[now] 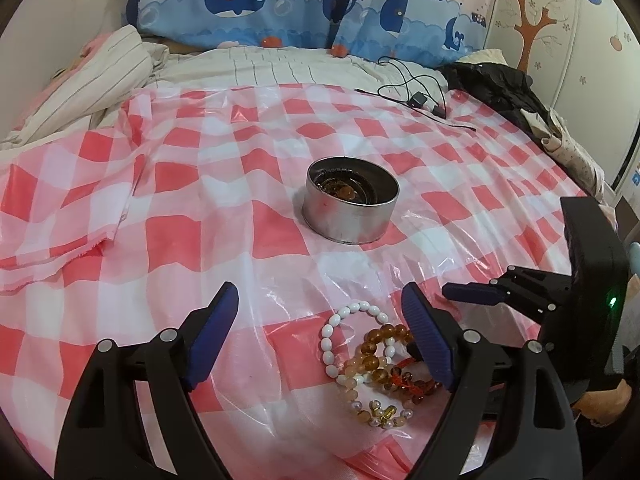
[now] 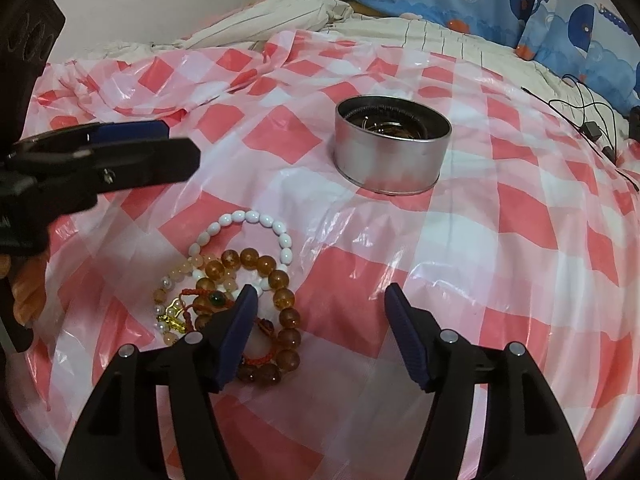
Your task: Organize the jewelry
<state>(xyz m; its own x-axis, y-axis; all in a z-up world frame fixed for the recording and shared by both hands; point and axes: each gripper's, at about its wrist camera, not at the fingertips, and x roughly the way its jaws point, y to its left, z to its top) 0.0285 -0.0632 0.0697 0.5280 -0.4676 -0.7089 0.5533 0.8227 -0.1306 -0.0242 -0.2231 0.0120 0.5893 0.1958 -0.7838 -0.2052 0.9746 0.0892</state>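
A heap of bead bracelets lies on the red-and-white checked plastic sheet (image 1: 172,236): a white bead bracelet (image 1: 340,316) (image 2: 264,220), an amber bead bracelet (image 1: 380,340) (image 2: 276,276), a pale one with pearls and a gold charm (image 2: 170,312), and a red cord with a green bead (image 2: 216,299). Beyond the heap stands a round metal tin (image 1: 344,216) (image 2: 392,160) with some jewelry inside. My left gripper (image 1: 320,294) (image 2: 180,146) is open, the heap against its right finger. My right gripper (image 2: 322,294) (image 1: 468,294) is open too, its left finger over the heap, pressing on nothing.
A black cable with a small charger (image 1: 416,96) (image 2: 592,128) lies on the sheet's far side. Whale-print pillows (image 1: 240,0) and striped bedding (image 1: 100,80) line the back. Dark clothing (image 1: 500,80) is piled at the far right. A person's fingers (image 2: 24,292) show at the left edge.
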